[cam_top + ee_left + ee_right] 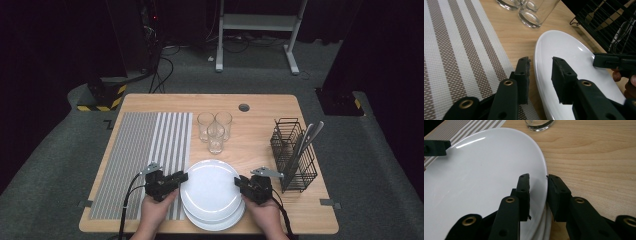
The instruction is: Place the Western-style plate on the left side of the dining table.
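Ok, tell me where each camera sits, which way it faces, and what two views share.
High view: above the person's side, looking forward and down on the table; both hands, left gripper and right gripper show.
Left gripper view: rides the left gripper, facing across the top plate toward the cutlery basket; its open jaws straddle the rim.
Right gripper view: rides the right gripper, facing the striped placemat; jaws straddle the opposite rim.
Shared: both gripper views show the top plate.

white plates [210, 190], grey-and-white striped mat [145, 155], black tongs [181, 177]

Plates [212, 190] front-centre btwn placemat [145, 160] (left) & cutlery rack [295, 155] (right), glasses [215, 131] behind.
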### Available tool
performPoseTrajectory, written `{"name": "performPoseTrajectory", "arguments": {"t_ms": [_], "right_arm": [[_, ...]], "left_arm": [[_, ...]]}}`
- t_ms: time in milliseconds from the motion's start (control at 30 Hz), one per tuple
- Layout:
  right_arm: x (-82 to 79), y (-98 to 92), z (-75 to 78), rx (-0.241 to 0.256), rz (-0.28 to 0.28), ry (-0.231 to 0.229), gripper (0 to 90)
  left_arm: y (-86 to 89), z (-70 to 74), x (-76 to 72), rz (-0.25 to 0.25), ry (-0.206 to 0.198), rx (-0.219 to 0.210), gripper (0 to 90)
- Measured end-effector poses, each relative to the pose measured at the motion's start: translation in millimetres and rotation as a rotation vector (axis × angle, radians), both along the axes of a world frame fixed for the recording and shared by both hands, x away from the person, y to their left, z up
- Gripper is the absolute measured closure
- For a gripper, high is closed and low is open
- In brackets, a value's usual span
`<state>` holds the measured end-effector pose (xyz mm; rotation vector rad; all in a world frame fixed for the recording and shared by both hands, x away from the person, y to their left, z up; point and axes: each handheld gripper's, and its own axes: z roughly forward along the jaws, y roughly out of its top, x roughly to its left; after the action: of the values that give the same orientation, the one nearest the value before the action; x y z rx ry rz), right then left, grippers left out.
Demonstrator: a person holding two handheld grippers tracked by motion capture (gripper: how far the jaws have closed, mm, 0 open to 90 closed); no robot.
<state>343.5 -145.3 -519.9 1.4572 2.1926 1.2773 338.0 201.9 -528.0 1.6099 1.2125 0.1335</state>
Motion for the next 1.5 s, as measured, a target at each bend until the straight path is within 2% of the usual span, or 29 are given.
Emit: {"name": "performPoseTrajectory", "arguments": {"t_ms": [100,300,500,633,800,1033,1100,1267,1400,1500], "right_arm": [[-0.1,0.0,-0.2,0.001,-0.001,-0.001,71.8],[-0.1,-0.1,-0.7,0.006,-0.001,-0.003,71.9],[-0.2,-0.5,-1.6,0.012,-0.002,-0.008,72.0],[-0.5,-0.9,-2.1,0.019,-0.003,-0.009,72.1],[-0.5,-1.2,-2.5,0.034,-0.011,-0.002,73.1],[4.0,-2.3,-0.9,0.062,-0.024,0.012,75.4],[4.5,-2.2,-0.5,0.063,-0.025,0.013,75.5],[11.1,-2.9,1.8,0.055,-0.029,0.019,76.4],[18.8,-3.1,5.8,0.060,-0.039,0.013,77.4],[27.5,-1.0,9.4,0.045,-0.043,-0.002,77.6]], "left_arm": [[2.4,3.9,-6.9,0.008,-0.006,0.031,64.0],[4.4,6.1,-19.8,-0.016,0.003,0.082,61.2],[2.7,1.3,-21.0,-0.038,0.043,0.065,63.6],[-2.0,-3.1,-20.4,-0.071,0.075,0.064,66.7],[-4.0,-3.7,-20.2,-0.066,0.078,0.069,70.1],[-3.1,-1.3,-15.8,-0.059,0.069,0.035,73.2],[-2.8,-0.9,-14.2,-0.059,0.066,0.037,73.5],[-3.6,-0.5,-4.3,-0.057,0.059,0.024,74.4],[-4.4,0.1,3.6,-0.041,0.051,0.018,75.1],[-5.2,-2.0,7.0,-0.028,0.049,0.011,74.7]]}}
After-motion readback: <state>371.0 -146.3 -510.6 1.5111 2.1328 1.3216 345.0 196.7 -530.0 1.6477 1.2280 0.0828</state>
